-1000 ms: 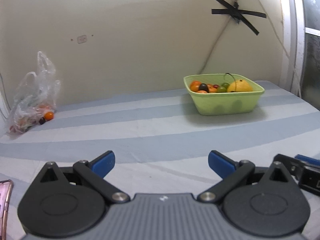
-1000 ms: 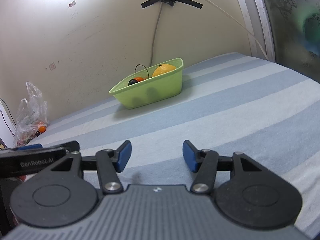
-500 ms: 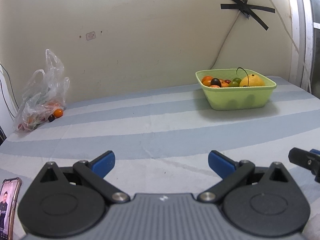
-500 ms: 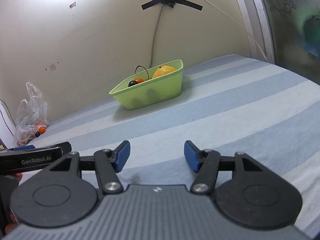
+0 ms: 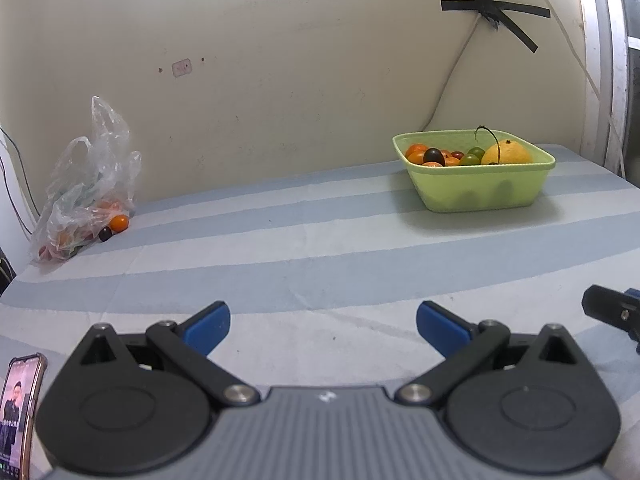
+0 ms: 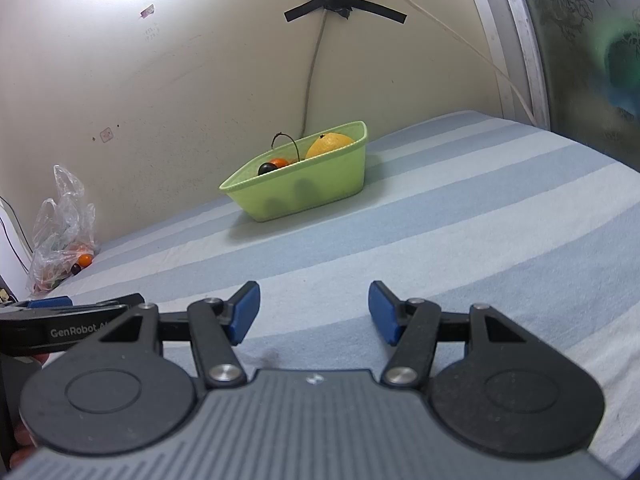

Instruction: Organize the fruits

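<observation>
A light green basket [image 5: 480,196] stands at the far right by the wall, holding small orange, dark and green fruits and a large yellow fruit [image 5: 507,153]. It also shows in the right wrist view [image 6: 304,194]. A clear plastic bag [image 5: 86,196] with more fruits lies at the far left; an orange fruit [image 5: 119,222] and a dark one [image 5: 105,233] sit at its mouth. My left gripper [image 5: 322,326] is open and empty, low over the striped cloth. My right gripper [image 6: 314,312] is open and empty too.
The surface is a blue and white striped cloth [image 5: 320,248] against a cream wall. A phone [image 5: 18,412] lies at the near left. A taped cable [image 5: 452,76] runs down the wall behind the basket. A window frame [image 6: 524,40] is on the right.
The left wrist view has shifted, so the basket and bag sit further right in it. Both grippers stay open and empty.
</observation>
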Demonstrator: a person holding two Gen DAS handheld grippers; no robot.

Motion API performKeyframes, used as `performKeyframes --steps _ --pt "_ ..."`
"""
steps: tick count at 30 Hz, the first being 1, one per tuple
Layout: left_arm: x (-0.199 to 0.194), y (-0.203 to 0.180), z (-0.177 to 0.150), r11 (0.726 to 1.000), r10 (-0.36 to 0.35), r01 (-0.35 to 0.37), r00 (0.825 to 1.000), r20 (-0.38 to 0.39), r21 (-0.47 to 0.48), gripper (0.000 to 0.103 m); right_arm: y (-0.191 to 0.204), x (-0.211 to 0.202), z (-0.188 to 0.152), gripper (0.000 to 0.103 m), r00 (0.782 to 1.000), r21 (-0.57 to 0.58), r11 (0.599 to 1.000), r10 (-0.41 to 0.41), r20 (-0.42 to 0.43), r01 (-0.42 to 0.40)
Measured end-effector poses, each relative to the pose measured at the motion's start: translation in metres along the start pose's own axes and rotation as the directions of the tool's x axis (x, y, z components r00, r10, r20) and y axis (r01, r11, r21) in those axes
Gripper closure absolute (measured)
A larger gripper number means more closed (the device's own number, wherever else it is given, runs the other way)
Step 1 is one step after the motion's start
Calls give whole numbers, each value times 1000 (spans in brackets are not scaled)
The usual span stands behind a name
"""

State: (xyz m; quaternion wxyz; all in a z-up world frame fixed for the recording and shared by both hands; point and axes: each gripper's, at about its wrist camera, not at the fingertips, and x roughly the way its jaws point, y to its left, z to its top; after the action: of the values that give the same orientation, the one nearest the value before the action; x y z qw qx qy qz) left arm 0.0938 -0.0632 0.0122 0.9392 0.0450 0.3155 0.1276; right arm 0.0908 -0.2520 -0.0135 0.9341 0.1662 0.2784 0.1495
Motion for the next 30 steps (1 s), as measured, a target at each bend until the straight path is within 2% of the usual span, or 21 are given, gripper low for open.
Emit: performKeyframes --steps 8,16,30 --pt "-3 -1 -1 1000 -19 19 1000 10 2 0 0 -1 0 40 1000 0 1000 1 3 -1" --pt "-7 -3 0 997 -73 73 997 -9 -10 0 0 0 0 40 1000 -1 1000 1 3 -1" --pt "-8 -5 1 998 -61 61 998 -14 -6 0 0 -1 2 40 1000 2 1000 3 7 -3"
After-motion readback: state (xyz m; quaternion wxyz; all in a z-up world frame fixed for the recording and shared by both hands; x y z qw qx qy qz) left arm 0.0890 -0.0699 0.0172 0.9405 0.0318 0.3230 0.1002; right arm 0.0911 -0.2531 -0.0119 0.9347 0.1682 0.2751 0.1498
